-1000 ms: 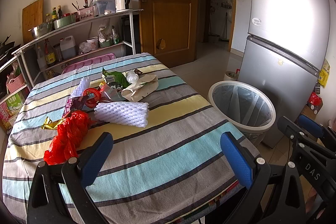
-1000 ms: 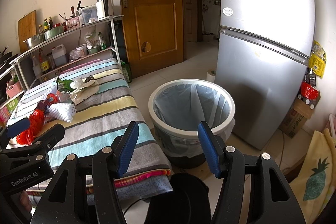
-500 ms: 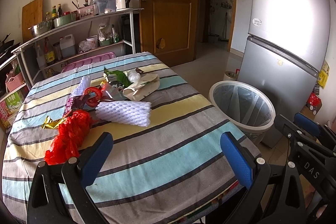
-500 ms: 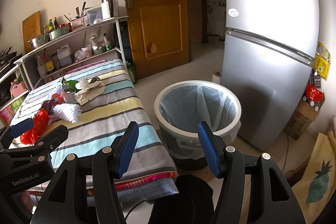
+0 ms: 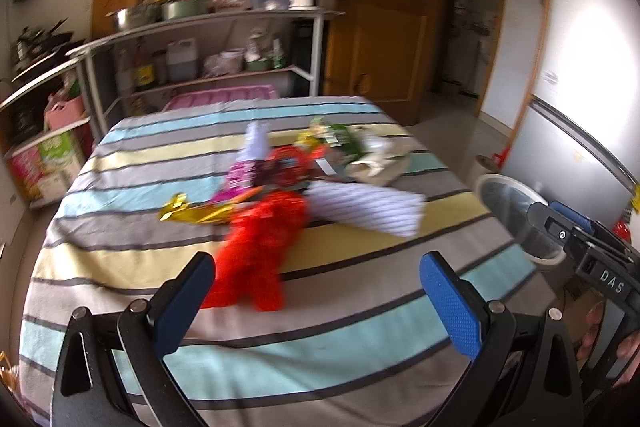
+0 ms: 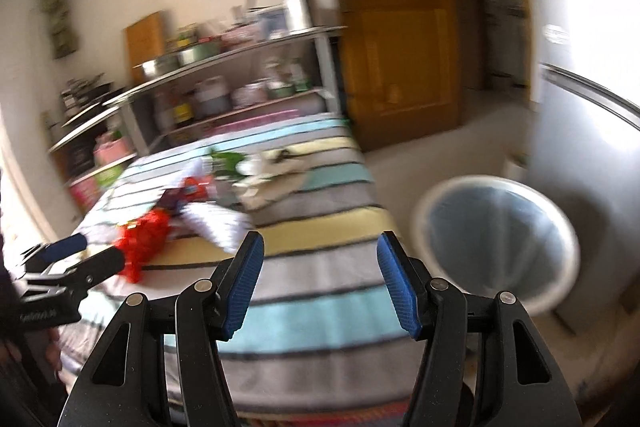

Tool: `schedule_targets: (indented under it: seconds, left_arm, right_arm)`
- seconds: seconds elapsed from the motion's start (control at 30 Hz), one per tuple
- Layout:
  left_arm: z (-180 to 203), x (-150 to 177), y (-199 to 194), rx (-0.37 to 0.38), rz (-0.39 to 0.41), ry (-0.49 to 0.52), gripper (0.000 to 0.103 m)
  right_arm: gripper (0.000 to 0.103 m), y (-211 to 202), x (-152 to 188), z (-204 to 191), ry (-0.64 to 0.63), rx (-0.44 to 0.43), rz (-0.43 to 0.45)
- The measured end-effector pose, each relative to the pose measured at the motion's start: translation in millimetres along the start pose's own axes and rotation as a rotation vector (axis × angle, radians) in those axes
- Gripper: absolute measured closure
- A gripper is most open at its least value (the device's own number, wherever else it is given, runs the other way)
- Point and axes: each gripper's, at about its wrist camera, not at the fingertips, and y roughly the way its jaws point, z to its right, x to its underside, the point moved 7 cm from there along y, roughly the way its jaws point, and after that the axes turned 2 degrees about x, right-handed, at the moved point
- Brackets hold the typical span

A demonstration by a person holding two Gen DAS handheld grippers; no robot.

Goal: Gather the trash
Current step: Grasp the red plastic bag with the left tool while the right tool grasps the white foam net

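Observation:
Trash lies in a heap on the striped table [image 5: 360, 327]: a red plastic bag [image 5: 260, 247], a white foam net sleeve [image 5: 368, 207], a gold wrapper [image 5: 192, 213], a beige paper bag [image 5: 380, 165] and green and purple wrappers. My left gripper [image 5: 316, 303] is open and empty, just short of the red bag. My right gripper [image 6: 320, 283] is open and empty above the table's near edge [image 6: 304, 311]. The white trash bin [image 6: 496, 239] with a clear liner stands on the floor to the right. Both views are blurred.
A metal shelf rack [image 5: 200, 39] with pots, bottles and a kettle stands behind the table. A wooden door [image 5: 380, 7] is at the back. A silver fridge [image 5: 580, 107] stands at the right beside the bin [image 5: 516, 215].
Both grippers have swung left toward the trash heap. The left gripper has come closer to the red bag. The bin has shifted right in both views.

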Motion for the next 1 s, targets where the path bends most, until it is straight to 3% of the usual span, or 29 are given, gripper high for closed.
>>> schedule_targets:
  seconds: [0.2,0.33,0.67,0.87,0.97,1.0]
  left_arm:
    - [-41.1,5.1,4.7,-0.021,-0.026,-0.045,0.000]
    - [-58.9,4.6,10.7,-0.019,-0.044,-0.071,0.000]
    - [-63.7,0.9,51.9,0.063,-0.120,-0.061,0.001]
    - [-52.6,-0.9,62.9,0.118,-0.151,-0.019,0.010]
    - [-47.4,2.2,70.4,0.133,-0.177,-0.006,0.021]
    - [-46.0,3.9,71.8,0.137,-0.186,-0.003,0.026]
  right_arm:
    - [0.043,44.5,-8.9,-43.4,-0.103,-0.118,-0.050]
    - [0.043,70.5,-10.2,-60.4,-0.132,-0.152,-0.098]
    - [0.043,114.7,-6.4,-90.3,-0.254,-0.254,-0.220]
    - [0.043,132.0,-0.4,-92.8,-0.276,-0.266,-0.286]
    - [0.045,132.6,2.4,-93.5,-0.275,-0.289,-0.300]
    - [0.051,132.3,3.5,-93.3,-0.275,-0.291,-0.305]
